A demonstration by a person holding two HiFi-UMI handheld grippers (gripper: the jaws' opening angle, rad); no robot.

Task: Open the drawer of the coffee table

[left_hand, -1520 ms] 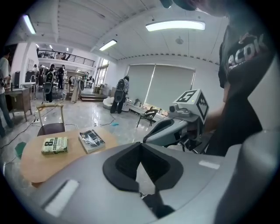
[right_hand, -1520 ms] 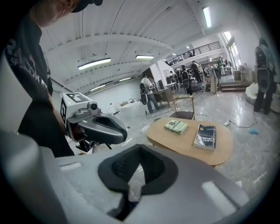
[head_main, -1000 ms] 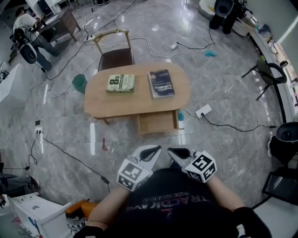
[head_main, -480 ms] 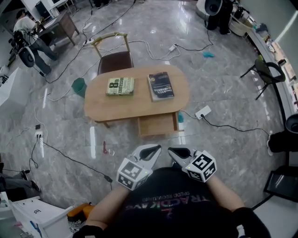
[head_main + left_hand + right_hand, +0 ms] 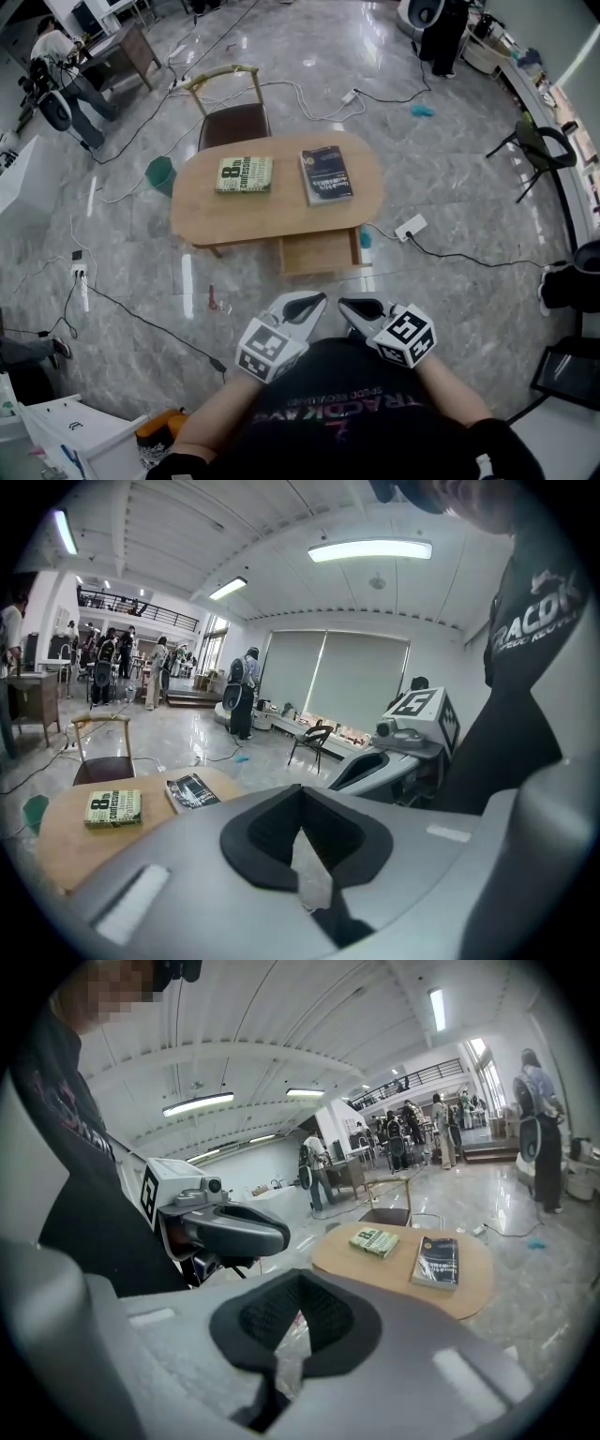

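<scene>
Holds the left gripper and the right gripper side by side close to the chest, tips near each other, both with jaws pressed together on nothing. Stands well back from the coffee table. Shows the drawer pulled out at the table's near edge, well apart from both grippers, with a green book and a dark book lying flat on top and a chair behind
</scene>
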